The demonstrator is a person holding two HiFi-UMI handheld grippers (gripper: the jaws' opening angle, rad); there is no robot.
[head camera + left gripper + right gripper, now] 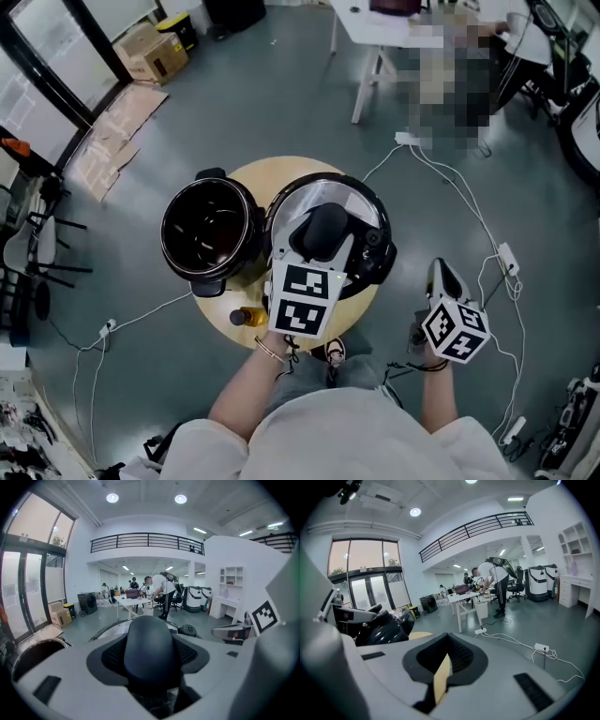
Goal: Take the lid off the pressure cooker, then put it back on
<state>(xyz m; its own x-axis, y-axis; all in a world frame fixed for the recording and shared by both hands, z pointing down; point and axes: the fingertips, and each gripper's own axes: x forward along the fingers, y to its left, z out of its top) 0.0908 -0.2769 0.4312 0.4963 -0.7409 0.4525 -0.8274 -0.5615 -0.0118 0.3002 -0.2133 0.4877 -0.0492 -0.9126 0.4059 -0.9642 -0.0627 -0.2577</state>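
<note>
— Fingers (pixel 61 667) of the left gripper (pixel 317 242): what do they have hold of?
— The black handle (pixel 150 644) of the lid (pixel 323 199). In the left gripper view the handle fills the gap, with a grey finger closed against each flank.

— Where does the lid lie?
— At the centre of the head view, off the pot (pixel 208 239) and just beside it on the right. It is over the right half of the round wooden table (pixel 246 178), with its silver top facing up. Whether its rim touches the tabletop cannot be told.

— And the pot itself?
— It stands upright on the left half of the table, open, with a dark, glossy interior.

— What of the right gripper (pixel 441 274)?
— It is at the lower right of the head view, past the table's edge and over the grey floor (pixel 281 103), well apart from the lid. In the right gripper view its jaws are drawn together to a thin pale seam, and nothing is held between them. The lid shows as a dark mass at the middle left of that view.

— What else is in view?
— A small yellow item (pixel 248 317) sits at the table's lower edge, just left of the left gripper's marker cube (pixel 302 298). White cables (pixel 469 211) run across the floor at the right, and cardboard boxes (pixel 150 52) stand at the upper left.
</note>
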